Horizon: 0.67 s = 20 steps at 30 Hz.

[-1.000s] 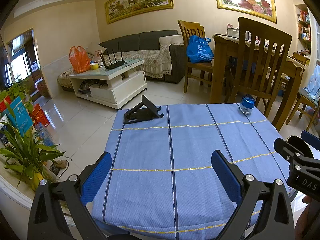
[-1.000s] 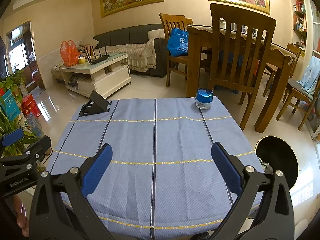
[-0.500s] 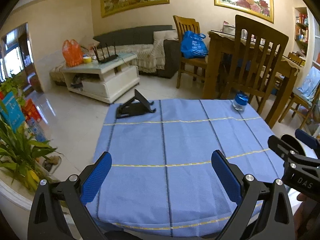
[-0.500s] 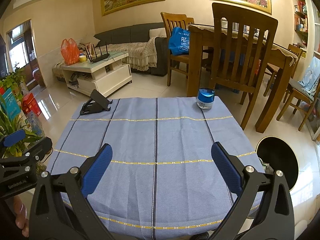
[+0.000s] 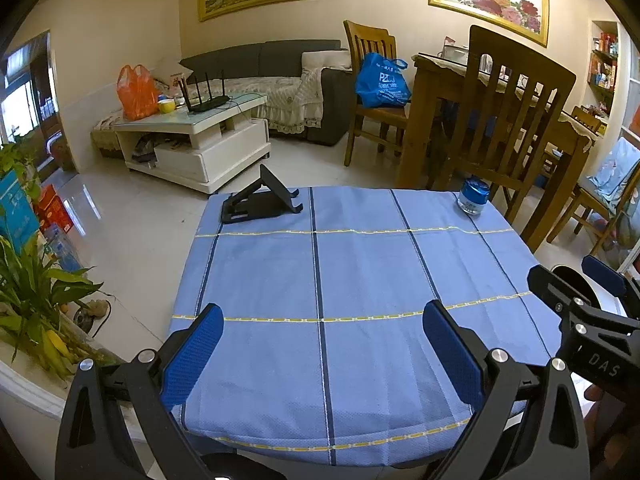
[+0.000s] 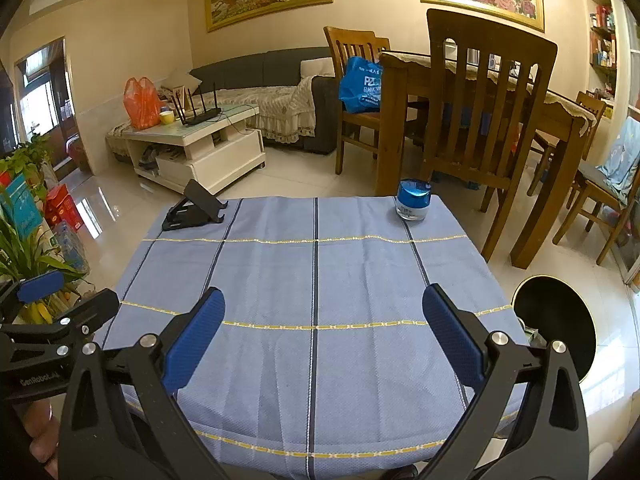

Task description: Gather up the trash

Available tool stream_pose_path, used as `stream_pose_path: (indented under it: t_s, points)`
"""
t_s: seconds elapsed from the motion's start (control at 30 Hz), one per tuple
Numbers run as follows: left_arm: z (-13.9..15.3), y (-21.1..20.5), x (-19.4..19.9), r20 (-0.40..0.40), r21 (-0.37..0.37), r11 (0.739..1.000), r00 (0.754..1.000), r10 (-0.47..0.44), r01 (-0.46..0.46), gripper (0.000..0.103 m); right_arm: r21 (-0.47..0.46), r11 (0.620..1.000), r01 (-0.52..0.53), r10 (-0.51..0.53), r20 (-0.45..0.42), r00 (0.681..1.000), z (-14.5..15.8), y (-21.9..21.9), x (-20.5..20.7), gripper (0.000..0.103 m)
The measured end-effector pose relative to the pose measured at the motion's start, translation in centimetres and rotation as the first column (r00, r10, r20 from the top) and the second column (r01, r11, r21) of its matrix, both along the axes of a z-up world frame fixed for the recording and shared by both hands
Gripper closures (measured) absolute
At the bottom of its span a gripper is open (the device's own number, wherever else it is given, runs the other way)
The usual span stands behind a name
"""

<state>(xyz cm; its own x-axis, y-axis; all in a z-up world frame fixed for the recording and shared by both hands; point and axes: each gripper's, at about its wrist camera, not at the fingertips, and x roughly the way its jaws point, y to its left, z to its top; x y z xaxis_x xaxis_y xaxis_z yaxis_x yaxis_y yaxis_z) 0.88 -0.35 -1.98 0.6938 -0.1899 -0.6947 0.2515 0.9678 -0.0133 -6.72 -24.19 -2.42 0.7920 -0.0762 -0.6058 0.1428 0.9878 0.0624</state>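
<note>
With both my left gripper [image 5: 320,344] and right gripper [image 6: 322,332] spread wide and empty over the blue tablecloth [image 6: 316,280], no trash shows beside the black bin [image 6: 554,320].

Both the left gripper [image 5: 320,344] and the right gripper [image 6: 322,334] are black, angular two-finger frames with textured blue pads [image 5: 191,356] inside the fingers, silver screws [image 5: 499,355] at the joints, triangular cut-outs, and white lettering, "GenRobot.AI" and "DAS", on their sides.
</note>
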Motion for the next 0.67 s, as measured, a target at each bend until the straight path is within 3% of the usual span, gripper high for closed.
stream_pose_path:
  t_s: [0.17, 0.3, 0.4, 0.57, 0.67]
  points:
    - [-0.4, 0.8, 0.5, -0.058, -0.054, 0.999, 0.998, -0.002, -0.001, 0.007, -0.001, 1.0, 0.008, -0.008, -0.002, 1.0, 0.0, -0.2, 0.2, 0.005]
    - [0.2, 1.4, 0.0, 0.021, 0.003, 0.995, 0.994, 0.103, -0.103, 0.007, 0.003, 1.0, 0.01, -0.01, -0.005, 1.0, -0.1, -0.4, 0.2, 0.006]
    - [0.3, 1.5, 0.3, 0.017, 0.02, 0.994, 0.994, 0.109, -0.109, 0.007, 0.013, 1.0, 0.012, -0.011, -0.015, 1.0, -0.4, -0.6, 0.4, 0.006]
    - [-0.4, 1.2, 0.3, 0.044, 0.142, 0.976, 0.986, 0.163, -0.168, 0.007, 0.024, 1.0, 0.012, -0.011, -0.021, 1.0, -0.6, -0.7, 0.5, 0.005]
    - [-0.2, 1.5, 0.0, 0.06, 0.142, 0.974, 0.984, 0.169, -0.176, 0.007, 0.019, 1.0, 0.007, -0.007, -0.033, 0.999, -1.1, -0.4, 0.6, 0.005]
